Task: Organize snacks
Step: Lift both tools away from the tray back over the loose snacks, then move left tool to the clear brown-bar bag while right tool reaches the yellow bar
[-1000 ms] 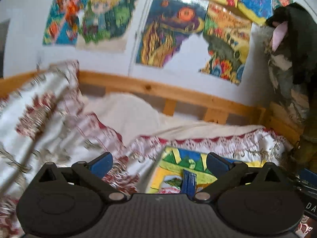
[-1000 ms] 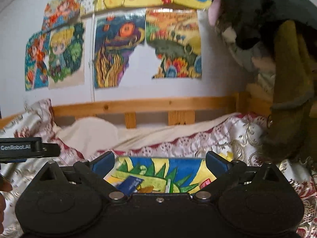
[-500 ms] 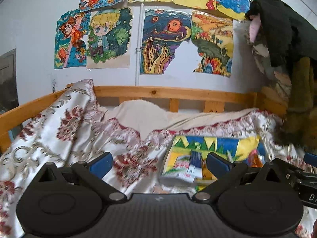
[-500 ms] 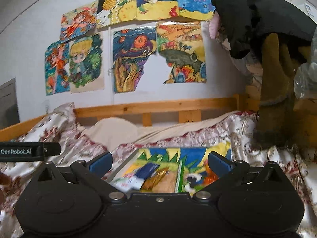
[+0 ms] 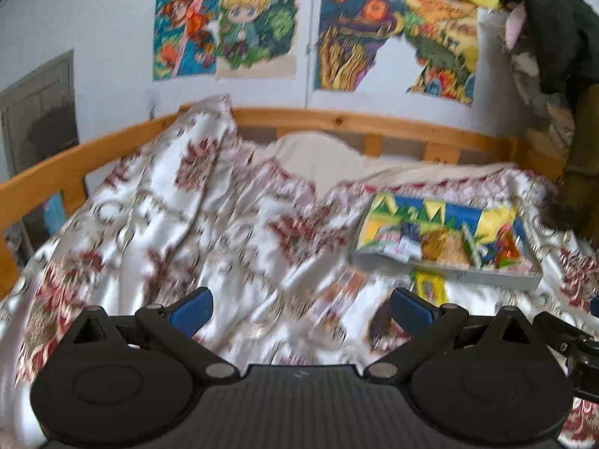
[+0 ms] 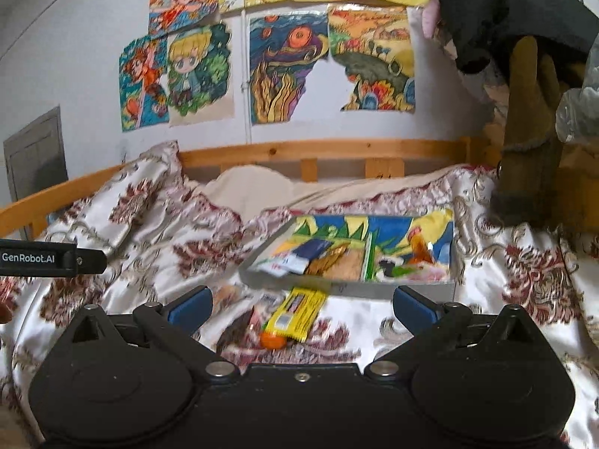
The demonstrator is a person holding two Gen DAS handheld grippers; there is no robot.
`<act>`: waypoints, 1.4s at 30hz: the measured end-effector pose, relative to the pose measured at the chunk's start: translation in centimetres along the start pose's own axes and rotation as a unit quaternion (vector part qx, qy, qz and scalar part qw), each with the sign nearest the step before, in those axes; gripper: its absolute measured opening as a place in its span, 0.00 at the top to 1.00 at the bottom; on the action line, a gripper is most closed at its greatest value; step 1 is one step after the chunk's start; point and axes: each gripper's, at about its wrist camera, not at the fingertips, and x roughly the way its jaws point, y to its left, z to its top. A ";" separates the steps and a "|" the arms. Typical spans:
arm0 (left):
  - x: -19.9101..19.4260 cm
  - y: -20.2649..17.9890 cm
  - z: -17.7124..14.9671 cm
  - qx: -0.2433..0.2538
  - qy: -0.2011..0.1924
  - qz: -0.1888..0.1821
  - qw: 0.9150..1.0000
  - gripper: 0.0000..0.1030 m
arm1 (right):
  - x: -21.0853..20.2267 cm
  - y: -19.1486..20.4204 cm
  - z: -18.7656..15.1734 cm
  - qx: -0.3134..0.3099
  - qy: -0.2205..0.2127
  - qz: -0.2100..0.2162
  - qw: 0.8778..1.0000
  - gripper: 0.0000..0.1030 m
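Note:
A shallow grey tray (image 6: pixel 374 289) with a colourful painted bottom lies on the patterned bedspread and holds several snack packets; it also shows in the left wrist view (image 5: pixel 486 277). In front of it lie a yellow packet (image 6: pixel 297 314), an orange round snack (image 6: pixel 272 340) and a dark packet (image 6: pixel 236 331). In the blurred left wrist view the yellow packet (image 5: pixel 428 286) and other loose packets (image 5: pixel 338 295) lie before the tray. My right gripper (image 6: pixel 302 305) is open and empty above the loose snacks. My left gripper (image 5: pixel 299 307) is open and empty, left of the tray.
The bed has a white and red floral bedspread (image 6: pixel 157 247) and a wooden rail (image 6: pixel 318 149) along the wall. Dark and brown clothes (image 6: pixel 524 112) hang at the right. The left gripper's body (image 6: pixel 48 258) shows at the left edge of the right wrist view.
Both grippers have drawn back and tilted down from the tray, so the loose snacks in front of it have come into view. Both stay open and empty.

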 end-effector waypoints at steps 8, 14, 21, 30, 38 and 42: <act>-0.5 0.0 -1.7 0.012 0.040 0.012 0.999 0.00 | 0.6 0.6 -1.1 0.002 0.051 0.010 0.999 0.01; -0.3 -0.8 -2.0 0.042 0.043 0.028 0.998 0.00 | 1.3 0.4 -1.4 0.007 0.072 0.014 0.997 0.01; 0.8 -1.2 -2.1 0.055 0.086 0.028 0.994 0.00 | 1.8 0.6 -1.6 0.004 0.087 0.016 0.996 0.01; 1.9 -1.0 -1.6 0.049 0.125 0.008 0.991 0.00 | 2.4 0.4 -1.7 0.011 0.098 0.012 0.995 0.01; 3.3 -1.6 -0.2 0.078 0.142 -0.044 0.986 0.00 | 3.1 0.3 -1.8 0.018 0.111 0.013 0.994 0.01; 4.5 -2.3 0.7 0.122 0.136 -0.086 0.979 0.00 | 3.6 0.1 -2.0 0.026 0.121 0.014 0.992 0.01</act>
